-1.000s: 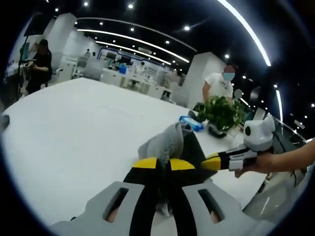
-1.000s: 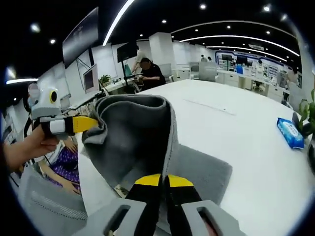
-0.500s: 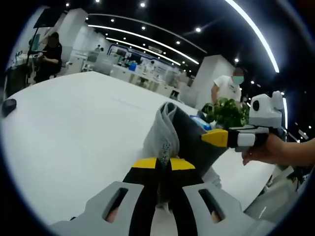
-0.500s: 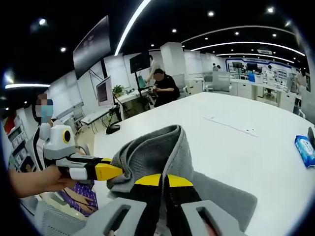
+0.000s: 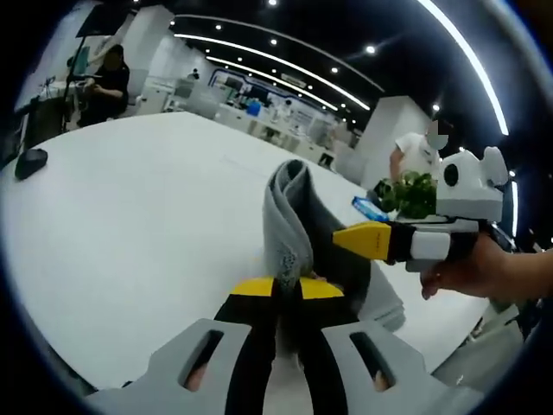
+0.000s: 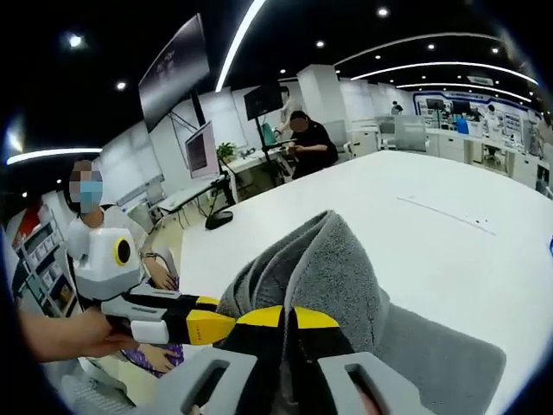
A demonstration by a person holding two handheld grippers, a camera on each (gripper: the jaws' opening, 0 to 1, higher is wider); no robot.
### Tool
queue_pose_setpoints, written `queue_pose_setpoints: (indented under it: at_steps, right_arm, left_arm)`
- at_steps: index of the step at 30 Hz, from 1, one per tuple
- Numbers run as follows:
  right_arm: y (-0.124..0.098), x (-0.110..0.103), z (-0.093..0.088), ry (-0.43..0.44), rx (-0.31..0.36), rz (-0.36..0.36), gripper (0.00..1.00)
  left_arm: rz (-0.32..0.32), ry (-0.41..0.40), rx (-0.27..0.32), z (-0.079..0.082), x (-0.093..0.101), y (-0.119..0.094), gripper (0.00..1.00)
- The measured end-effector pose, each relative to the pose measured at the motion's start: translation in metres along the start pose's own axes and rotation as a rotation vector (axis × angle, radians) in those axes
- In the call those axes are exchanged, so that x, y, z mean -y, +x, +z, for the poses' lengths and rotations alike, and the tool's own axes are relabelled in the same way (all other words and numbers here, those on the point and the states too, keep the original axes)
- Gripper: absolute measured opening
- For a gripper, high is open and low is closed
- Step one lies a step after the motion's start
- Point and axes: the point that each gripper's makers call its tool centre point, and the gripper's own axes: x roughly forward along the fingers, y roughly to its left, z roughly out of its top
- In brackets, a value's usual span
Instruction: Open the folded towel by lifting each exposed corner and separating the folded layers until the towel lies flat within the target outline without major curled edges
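As both hand-held grippers, the left hand-held gripper and the right hand-held gripper, stay clamped on the towel, they have drawn closer together, bunching it above the desk, not yet flat.

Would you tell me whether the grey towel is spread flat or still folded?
Still folded: the towel rises in a doubled ridge, pinched by the right gripper and left gripper, above the table.

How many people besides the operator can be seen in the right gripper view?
2: a seated person in black at the far desks, and a masked person at left behind the other tool. Distant ones may be hidden.
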Motion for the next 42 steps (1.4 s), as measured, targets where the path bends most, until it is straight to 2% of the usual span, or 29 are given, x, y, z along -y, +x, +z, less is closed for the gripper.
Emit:
queue_pose_setpoints:
  at_steps: [6, 13, 16, 20, 23, 28, 31, 37, 42]
  right_arm:
    - [0.012, -0.003, -0.006, 0.028, -0.018, 0.02, 0.01]
    - [0.016, -0.009, -0.007, 0.011, -0.025, 0.038, 0.04]
    - [0.013, -0.014, -0.002, 0.052, -0.009, 0.063, 0.07]
    - [0.01, -0.017, 0.006, 0.016, 0.009, 0.062, 0.09]
    - [0.007, -0.014, 0.009, 0.025, 0.016, 0.06, 0.11]
    - [-0.002, 0.001, 0.01, 0.038, 0.019, 0.03, 0.14]
    - [-0.009, 0.014, 0.009, 0.046, 0.021, 0.007, 0.14]
    - [-0.028, 0.046, 0.0, 0.043, 0.017, -0.066, 0.17]
    - [-0.045, 0.077, -0.011, 0.053, 0.005, -0.135, 0.2]
  left_arm:
    - [0.027, -0.032, -0.015, -0.01, -0.01, -0.005, 0.06]
    - [0.043, -0.063, -0.019, -0.014, -0.014, -0.01, 0.07]
    - [0.046, -0.073, -0.014, -0.013, -0.014, -0.014, 0.08]
    - [0.064, -0.073, -0.01, -0.011, -0.018, -0.019, 0.09]
    - [0.093, -0.075, -0.01, -0.009, -0.024, -0.024, 0.09]
    - [0.105, -0.087, 0.039, 0.005, -0.025, -0.032, 0.09]
    - [0.104, -0.085, 0.046, 0.009, -0.024, -0.031, 0.09]
    - [0.081, -0.069, 0.02, 0.006, -0.017, -0.018, 0.09]
    - [0.094, -0.023, -0.016, -0.001, -0.015, -0.009, 0.11]
